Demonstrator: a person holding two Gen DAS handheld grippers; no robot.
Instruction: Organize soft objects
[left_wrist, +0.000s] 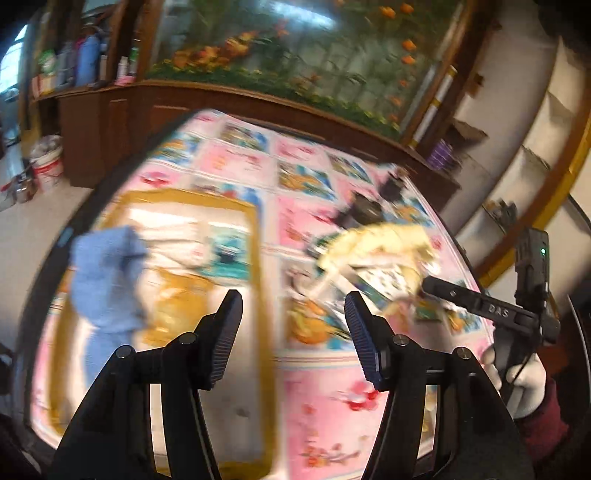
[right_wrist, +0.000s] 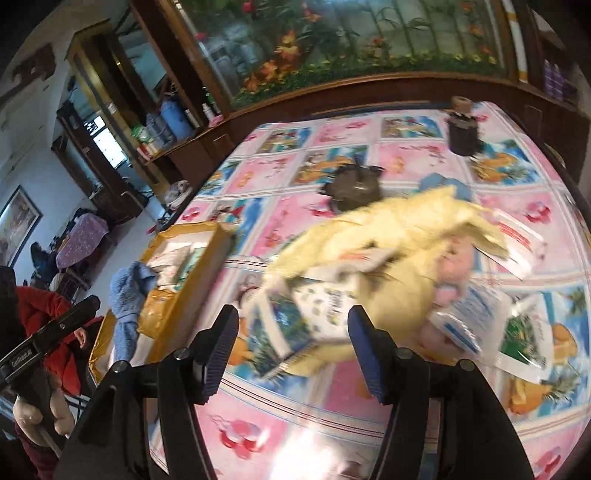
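A blue cloth (left_wrist: 107, 280) hangs over the near rim of an open cardboard box (left_wrist: 255, 229) on the table's left. A crumpled yellow cloth (left_wrist: 380, 240) lies right of the box among printed packets. My left gripper (left_wrist: 293, 299) hovers open over the table between box and yellow cloth, with nothing between its fingers. My right gripper (right_wrist: 293, 314) is open and empty too, just short of the yellow cloth (right_wrist: 399, 225) and a printed pack (right_wrist: 314, 306). The right wrist view shows the blue cloth (right_wrist: 127, 291) and the box (right_wrist: 207, 266) at left. Both views are motion-blurred.
A pink picture-patterned cloth covers the table (right_wrist: 332, 387). Clear packets (right_wrist: 458, 317) lie beside the yellow cloth. Two dark objects (right_wrist: 354, 184) (right_wrist: 461, 136) stand farther back. A wooden cabinet (left_wrist: 155, 110) runs behind the table. A gloved hand (left_wrist: 524, 384) holds the right gripper's handle.
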